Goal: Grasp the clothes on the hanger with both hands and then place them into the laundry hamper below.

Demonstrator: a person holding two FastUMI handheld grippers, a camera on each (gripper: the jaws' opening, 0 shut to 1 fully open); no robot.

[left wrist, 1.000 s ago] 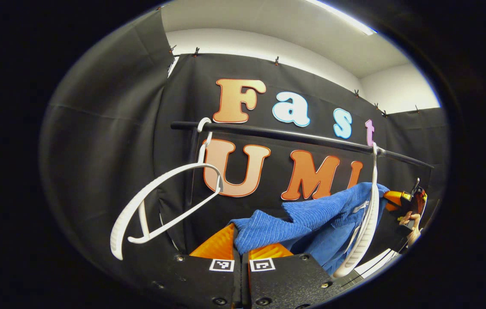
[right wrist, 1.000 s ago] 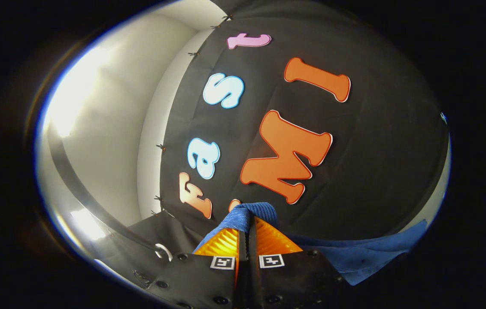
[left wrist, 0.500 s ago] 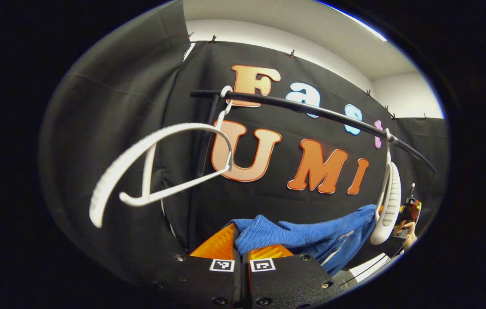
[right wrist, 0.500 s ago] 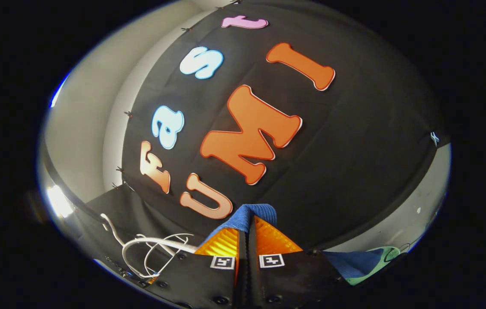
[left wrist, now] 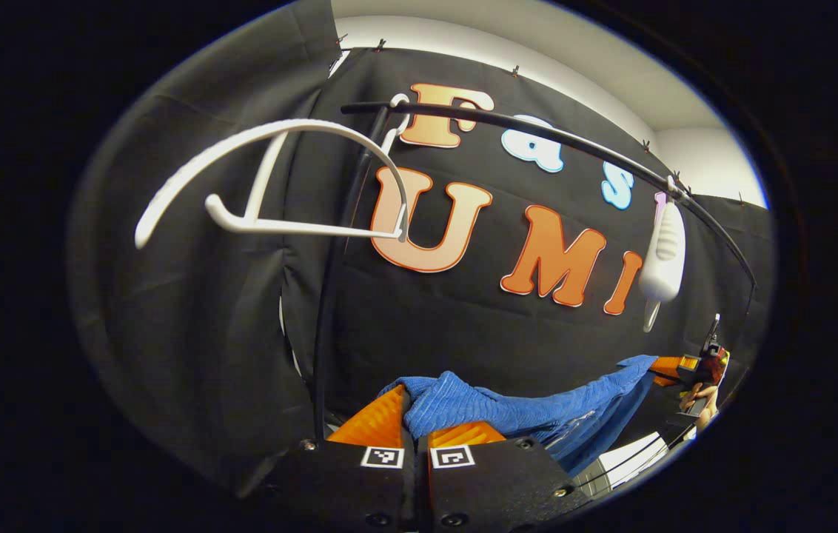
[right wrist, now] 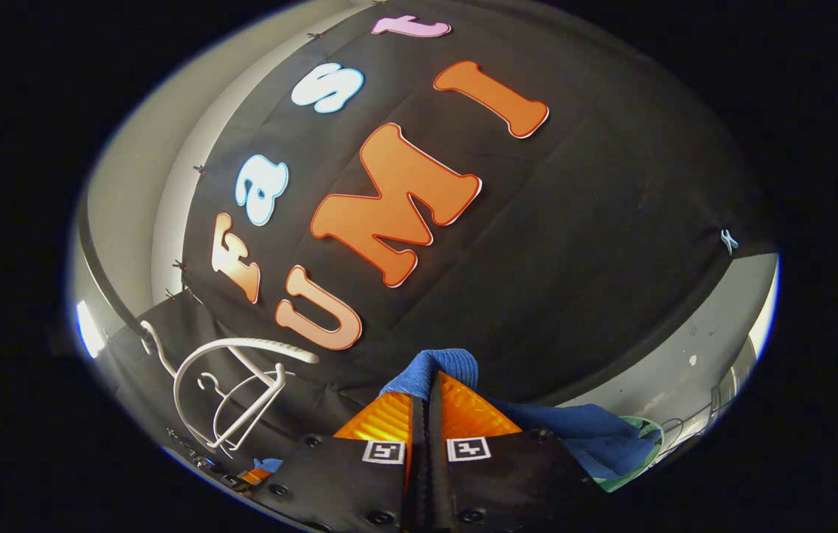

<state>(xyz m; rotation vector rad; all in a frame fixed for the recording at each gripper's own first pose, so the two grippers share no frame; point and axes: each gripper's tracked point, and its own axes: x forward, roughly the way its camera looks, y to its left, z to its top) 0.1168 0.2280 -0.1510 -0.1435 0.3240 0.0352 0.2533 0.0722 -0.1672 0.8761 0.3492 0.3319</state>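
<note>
You have the blue garment [left wrist: 508, 414] strung between your two tools, its long axis running from the left gripper [left wrist: 416, 422] at the near bottom of the left gripper view out to the far right, where the other gripper and the hand [left wrist: 700, 396] holding it show small. The left gripper's fingers are closed together with a fold of the cloth pinched between them. In the right gripper view the right gripper [right wrist: 430, 396] is likewise clamped on a blue fold, which pokes out above its tips. The garment hangs clear of and below the rail [left wrist: 537, 133] and off both hangers. The green rim of the laundry hamper [right wrist: 645, 455] peeks out low at the right of the right gripper view, just behind the trailing cloth, so the right hand looks nearer to it and the drop is down and to that side. Count: one garment, two bare white hangers [left wrist: 263, 185] [left wrist: 663, 255], one rail, one hamper.
</note>
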